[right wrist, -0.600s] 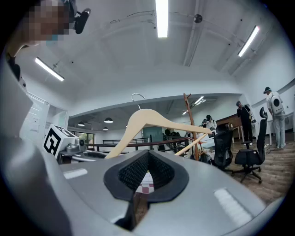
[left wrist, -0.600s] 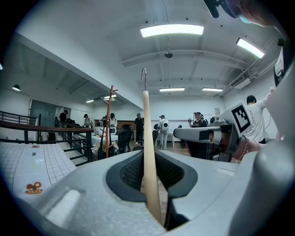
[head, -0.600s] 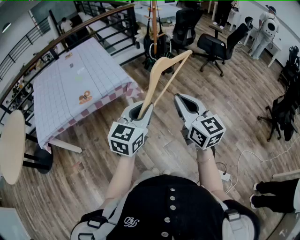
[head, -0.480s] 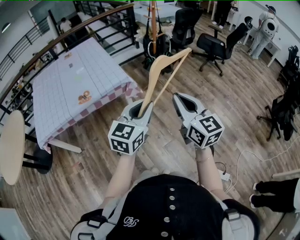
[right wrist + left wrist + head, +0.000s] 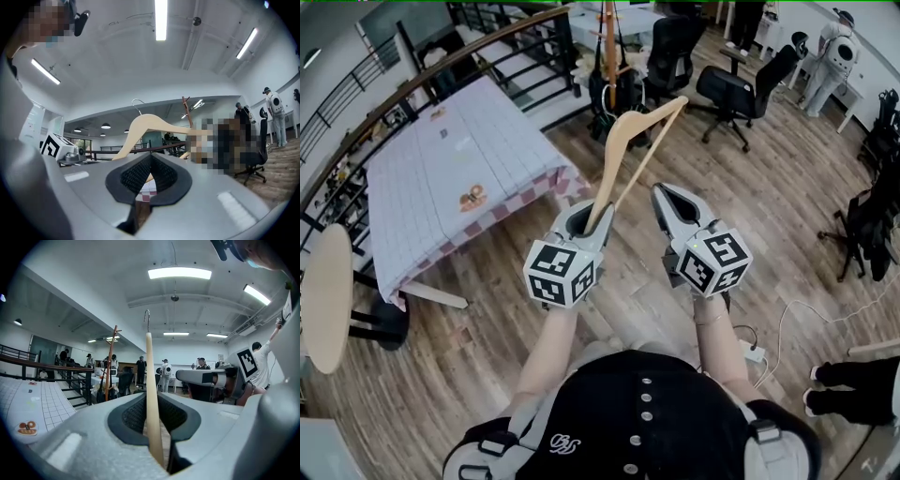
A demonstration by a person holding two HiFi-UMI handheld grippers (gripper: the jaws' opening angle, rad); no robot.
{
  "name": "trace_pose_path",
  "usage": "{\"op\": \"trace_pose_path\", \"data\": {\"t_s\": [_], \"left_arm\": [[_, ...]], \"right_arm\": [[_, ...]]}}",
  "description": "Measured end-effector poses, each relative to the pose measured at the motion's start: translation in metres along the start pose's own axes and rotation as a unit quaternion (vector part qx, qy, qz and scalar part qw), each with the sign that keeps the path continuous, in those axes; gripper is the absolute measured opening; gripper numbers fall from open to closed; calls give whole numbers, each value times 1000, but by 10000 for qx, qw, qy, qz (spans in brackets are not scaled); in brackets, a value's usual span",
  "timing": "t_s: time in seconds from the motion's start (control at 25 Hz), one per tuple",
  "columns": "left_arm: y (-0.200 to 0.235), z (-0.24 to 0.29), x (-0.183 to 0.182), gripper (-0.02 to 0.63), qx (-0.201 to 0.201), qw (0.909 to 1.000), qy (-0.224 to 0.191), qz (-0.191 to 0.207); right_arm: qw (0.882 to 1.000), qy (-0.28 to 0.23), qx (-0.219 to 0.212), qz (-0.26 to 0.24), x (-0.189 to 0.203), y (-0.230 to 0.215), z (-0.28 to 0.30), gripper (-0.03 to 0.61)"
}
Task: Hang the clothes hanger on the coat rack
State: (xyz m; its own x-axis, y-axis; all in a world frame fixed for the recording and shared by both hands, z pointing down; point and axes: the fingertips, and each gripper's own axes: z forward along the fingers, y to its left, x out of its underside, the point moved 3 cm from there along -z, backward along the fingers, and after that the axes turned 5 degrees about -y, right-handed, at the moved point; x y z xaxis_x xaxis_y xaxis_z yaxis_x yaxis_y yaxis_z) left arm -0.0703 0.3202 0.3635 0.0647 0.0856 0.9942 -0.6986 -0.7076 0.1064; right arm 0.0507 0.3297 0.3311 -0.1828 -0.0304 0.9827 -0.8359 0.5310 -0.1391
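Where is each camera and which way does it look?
Head view: on the person's head, looking steeply down; shows both forearms, left gripper and right gripper.
Left gripper view: on the left gripper, looking along its jaws, shut on the hanger, toward the coat rack.
Right gripper view: on the right gripper, looking along its empty jaws.
Shared: all show hanger and coat rack.

A wood-plank floor (image 5: pixel 787 187) is seen throughout. A table (image 5: pixel 431 187) draped in checked cloth is set beside a black railing (image 5: pixel 525 52); black office chairs (image 5: pixel 727 89) are placed beyond. Strip lights (image 5: pixel 179 273) are lit overhead.
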Motion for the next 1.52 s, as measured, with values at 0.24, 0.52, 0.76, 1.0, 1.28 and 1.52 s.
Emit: {"op": "trace_pose_path", "data": {"t_s": [0.24,0.52,0.76,1.0,1.28,1.52], "left_arm": [[26,1,-16,52,-18,9998,-121,122],[58,2,-25,52,-2,9997,-228,92],[72,16,-31,52,-45,9996,-289,6],[106,48,-24,52,-69,9993,-370,-16],[140,108,-38,52,-302,9982,-508,98],[162,162,-54,52,-465,9969,-577,275]], "right_arm": [[9999,19,145,-42,1,-1,21,0],[9997,-27,248,-45,4,0,47,0],[9994,-178,254,-128,-7,-8,62,0],[9995,-245,116,-159,3,-30,105,0],[9994,-308,33,-141,-3,-87,152,0],[9990,-418,-75,-150,-19,-135,194,0]]}}
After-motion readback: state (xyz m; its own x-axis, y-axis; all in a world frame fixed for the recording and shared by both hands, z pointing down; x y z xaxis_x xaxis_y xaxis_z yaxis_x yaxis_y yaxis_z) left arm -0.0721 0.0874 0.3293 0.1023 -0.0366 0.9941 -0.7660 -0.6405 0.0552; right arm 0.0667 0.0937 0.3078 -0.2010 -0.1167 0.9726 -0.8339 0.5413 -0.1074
